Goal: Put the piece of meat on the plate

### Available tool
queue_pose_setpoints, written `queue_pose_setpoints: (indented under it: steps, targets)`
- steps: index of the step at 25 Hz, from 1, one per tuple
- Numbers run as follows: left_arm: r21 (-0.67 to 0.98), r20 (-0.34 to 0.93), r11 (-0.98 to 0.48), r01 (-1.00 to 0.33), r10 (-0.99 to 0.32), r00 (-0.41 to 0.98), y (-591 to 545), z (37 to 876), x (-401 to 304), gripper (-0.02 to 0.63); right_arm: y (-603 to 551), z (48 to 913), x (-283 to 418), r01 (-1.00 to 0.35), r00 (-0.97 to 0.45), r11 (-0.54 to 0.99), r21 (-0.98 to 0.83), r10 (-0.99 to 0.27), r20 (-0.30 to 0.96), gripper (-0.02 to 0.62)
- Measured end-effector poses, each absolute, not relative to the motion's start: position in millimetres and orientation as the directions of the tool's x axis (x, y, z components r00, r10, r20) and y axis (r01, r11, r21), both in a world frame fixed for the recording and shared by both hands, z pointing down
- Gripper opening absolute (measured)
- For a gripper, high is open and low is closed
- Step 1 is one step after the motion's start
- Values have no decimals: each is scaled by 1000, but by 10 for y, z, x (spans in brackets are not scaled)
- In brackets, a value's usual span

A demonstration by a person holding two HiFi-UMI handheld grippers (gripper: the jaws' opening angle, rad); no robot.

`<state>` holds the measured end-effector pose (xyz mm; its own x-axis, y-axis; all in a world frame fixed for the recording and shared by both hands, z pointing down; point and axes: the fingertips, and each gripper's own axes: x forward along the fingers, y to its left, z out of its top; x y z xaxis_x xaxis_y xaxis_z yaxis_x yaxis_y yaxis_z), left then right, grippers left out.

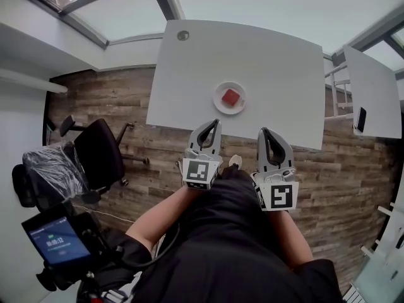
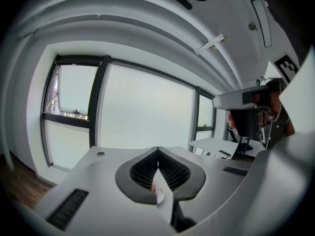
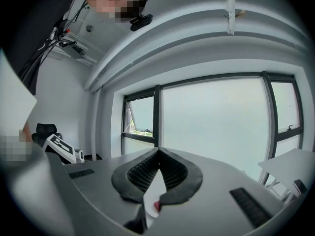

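1. On the plate [image 1: 219, 104], at its middle: the piece of meat [image 1: 231, 96], red, squarish, lying flat. Judged from this placement, the task's goal is already met.
2. Plate: white and round. It stands on the table [image 1: 271, 55] near its front edge, roughly in line with the gap between the two grippers, an easy reach for either.
3. Left gripper [image 1: 215, 122]: the jaws are pressed together tip to tip with nothing between them. In the left gripper view, only a sliver of the plate with a red speck shows through the slit below the tips. It is held over the floor, short of the table edge and well apart from the plate. That posture likely suits a tool with nothing left to carry.
4. Right gripper [image 1: 262, 131]: the jaws likewise meet at the tips and hold nothing. The right gripper view shows the same white sliver and a red fleck through the gap. It is level with the left gripper, beside it, and also short of the table edge.
5. Table: white, with a small round grommet [image 1: 183, 35] near its far left corner.
6. Surroundings:
   - a wood-plank floor [image 1: 113, 100];
   - a black office chair [image 1: 98, 150] to the left;
   - a phone on a stand [image 1: 60, 238] at the lower left;
   - a second white table [image 1: 375, 93] to the right.
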<state>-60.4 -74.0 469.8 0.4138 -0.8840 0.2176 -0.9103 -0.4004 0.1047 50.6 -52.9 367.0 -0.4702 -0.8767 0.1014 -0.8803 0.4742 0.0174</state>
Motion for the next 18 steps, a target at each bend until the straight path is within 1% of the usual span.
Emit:
queue_pose_setpoints:
  steps: [6, 11, 15, 18]
  targets:
    - [79, 118, -398, -914, -907, 405, -699, 4288, -691, 6, -513, 3559, 452, -875, -481, 483, 26, -874, 70, 3]
    - [65, 98, -376, -924, -919, 381, -811, 4169, -736, 6, -629, 3577, 423, -866, -496, 499, 28, -866, 67, 3]
    - [22, 25, -379, -925, -925, 379, -669, 3851, -750, 6, -551, 3468, 391, -865, -500, 501, 30, -865, 50, 3]
    - [26, 5, -372, -928, -928, 372, -626, 3753, -742, 6, -562, 3458, 397, -866, -497, 499, 41, -866, 45, 3]
